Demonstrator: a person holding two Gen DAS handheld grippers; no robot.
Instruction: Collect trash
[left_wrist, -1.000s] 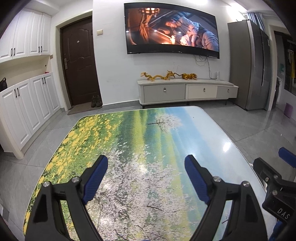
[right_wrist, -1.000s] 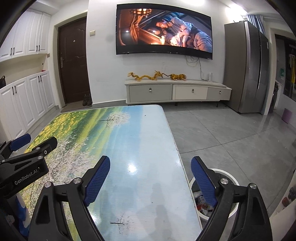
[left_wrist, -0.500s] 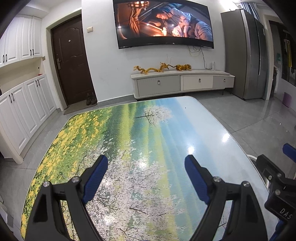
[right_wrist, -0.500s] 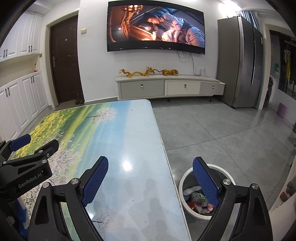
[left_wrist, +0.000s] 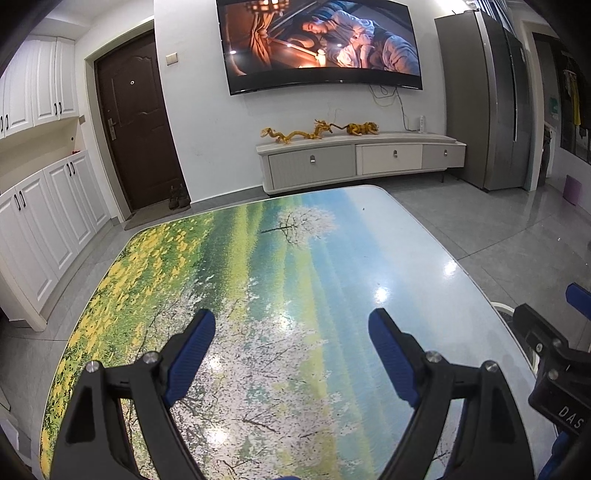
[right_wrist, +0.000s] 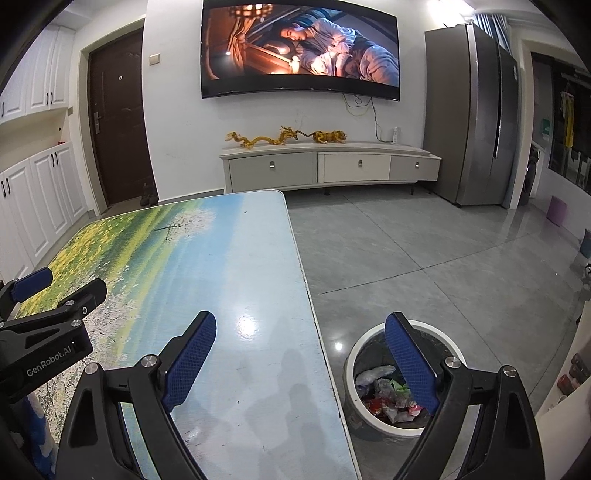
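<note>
Living-room light glares off a table (left_wrist: 258, 295) printed with a blossom landscape, which stretches toward a wall-mounted television (left_wrist: 317, 40) and a low cabinet (left_wrist: 362, 158). Over the near end of the table, the left gripper (left_wrist: 291, 332) hangs with its blue fingers (left_wrist: 192, 347) spread wide and nothing between them; just to the table's right edge, the right gripper (right_wrist: 299, 334) straddles the rim, its fingers likewise spread and empty. On the floor just beside the table's right edge stands a white bin (right_wrist: 424, 332), holding crumpled wrappers (right_wrist: 388, 395) and scraps of trash. Compared with a second ago, both cameras have tipped lower and moved in, so the bin shows its full rim and contents in the right wrist view where only a sliver showed before, and the right fingers have eased slightly wider. No loose trash is visible on the table, which suggests the collecting is finished or nearly so; anything left would lie outside these views.
</note>
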